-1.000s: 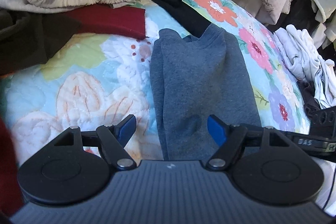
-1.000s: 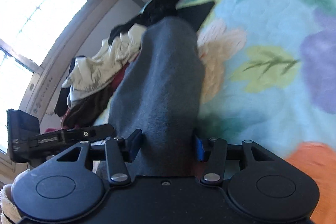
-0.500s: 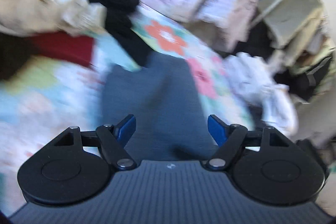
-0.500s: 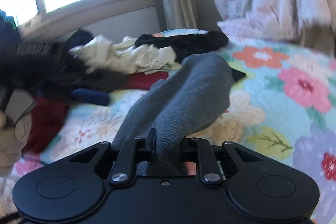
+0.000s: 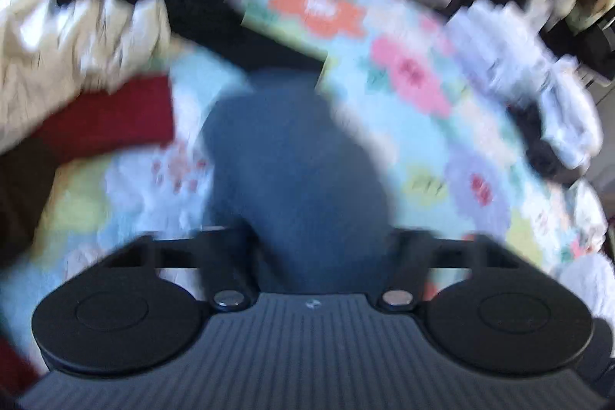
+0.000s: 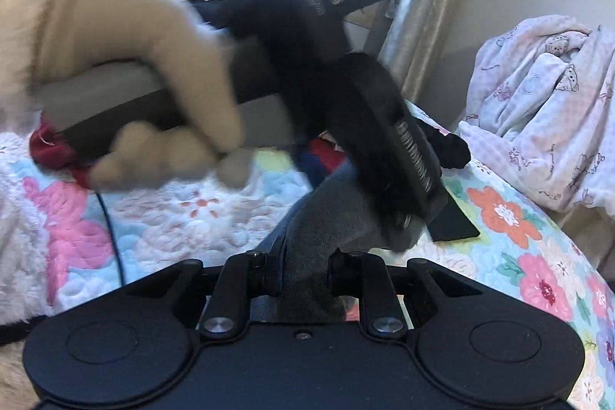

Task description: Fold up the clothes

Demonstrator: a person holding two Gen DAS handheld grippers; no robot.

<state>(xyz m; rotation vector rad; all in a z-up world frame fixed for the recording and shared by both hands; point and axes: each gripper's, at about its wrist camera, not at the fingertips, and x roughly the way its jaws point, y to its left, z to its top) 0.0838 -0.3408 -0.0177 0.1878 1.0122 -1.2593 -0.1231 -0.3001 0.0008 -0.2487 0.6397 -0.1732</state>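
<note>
Both claws have the soft grey-blue knit garment (image 6: 323, 218): the right gripper (image 6: 305, 273) pinches it narrowly, and the left gripper (image 5: 321, 248) is closing with cloth between its jaws. It trails ahead onto the floral quilt (image 6: 511, 248). Probably lifting for a fold; next, carry the edge over evenly.

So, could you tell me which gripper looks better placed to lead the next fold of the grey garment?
Probably the right gripper: it is shut on the grey garment. The left gripper is only closing around it.
</note>
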